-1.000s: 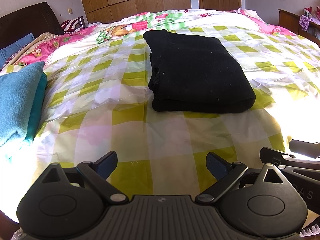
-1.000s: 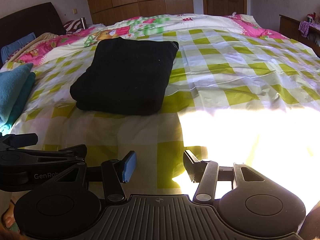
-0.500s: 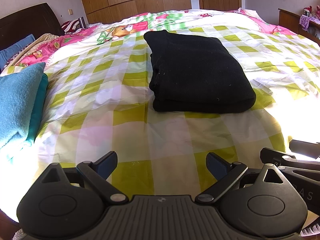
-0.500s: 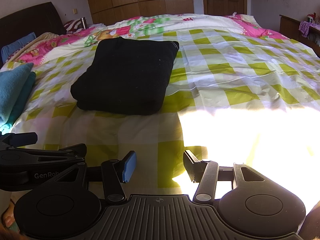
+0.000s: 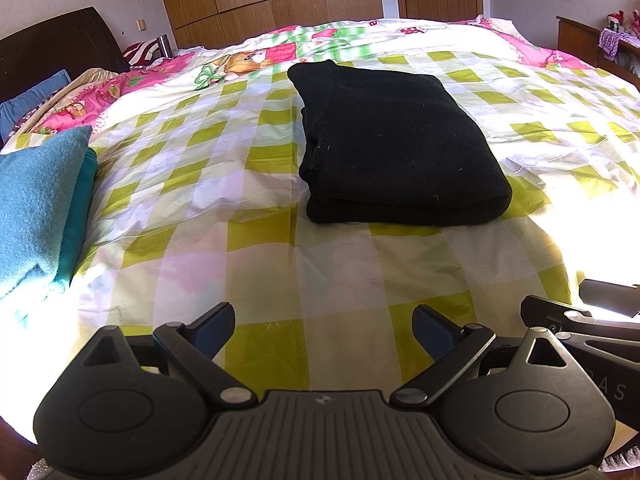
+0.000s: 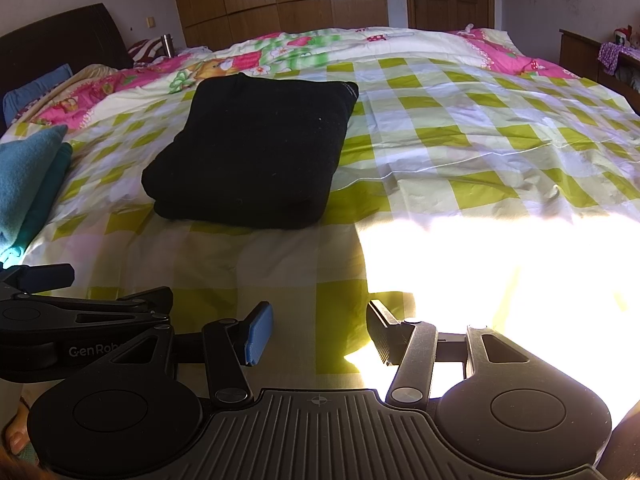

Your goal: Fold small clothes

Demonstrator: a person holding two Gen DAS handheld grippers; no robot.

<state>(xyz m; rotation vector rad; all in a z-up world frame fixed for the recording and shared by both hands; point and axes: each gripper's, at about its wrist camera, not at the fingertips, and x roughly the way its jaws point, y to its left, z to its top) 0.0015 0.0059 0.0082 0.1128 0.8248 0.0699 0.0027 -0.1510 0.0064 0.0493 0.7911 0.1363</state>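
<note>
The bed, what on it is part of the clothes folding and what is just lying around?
Part of the job:
- black folded garment, lying on the checked bedsheet
- left tool and right tool, both open and empty

Just lying about:
- blue folded towels at the left edge
- pink cartoon quilt behind
- striped pillow by the headboard

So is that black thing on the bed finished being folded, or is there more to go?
It looks done: the black garment lies in a neat folded stack on the checked bedcover. Nothing is in hand; the left gripper and right gripper both hang open over the cover, short of it. The blue folded items sit to the left. No unfolded clothes show.
</note>
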